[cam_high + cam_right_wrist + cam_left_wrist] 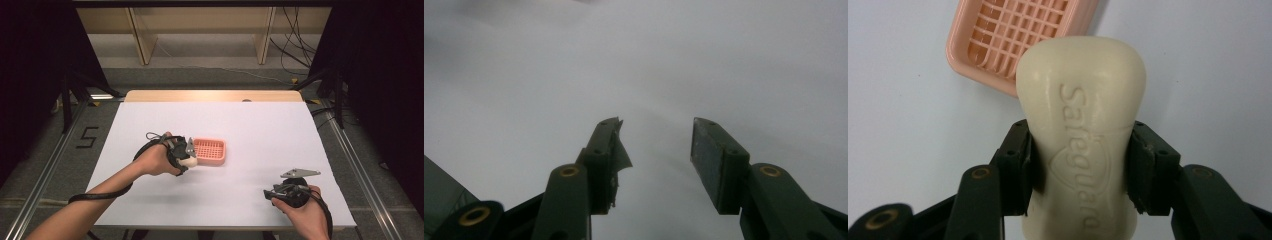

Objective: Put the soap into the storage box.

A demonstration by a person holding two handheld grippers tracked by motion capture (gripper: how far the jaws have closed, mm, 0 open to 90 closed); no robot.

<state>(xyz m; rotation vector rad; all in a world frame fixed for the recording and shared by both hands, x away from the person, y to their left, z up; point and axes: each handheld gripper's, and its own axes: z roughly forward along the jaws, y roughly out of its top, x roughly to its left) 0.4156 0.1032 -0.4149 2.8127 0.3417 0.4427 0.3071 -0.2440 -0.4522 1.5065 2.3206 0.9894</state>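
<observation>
Pinching the cream soap bar [1080, 135] across its waist, your left gripper [186, 156] has a hard, slick, fairly light load; keep the squeeze there; just ahead lies the pink soap dish [998, 35]; your right gripper [656, 160] rests spread, empty.

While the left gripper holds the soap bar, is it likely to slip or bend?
The soap bar looks solid, so bending seems unlikely. Its smooth, rounded sides may slip, though the left gripper clamps its narrower waist. The embossed face could dent.
</observation>
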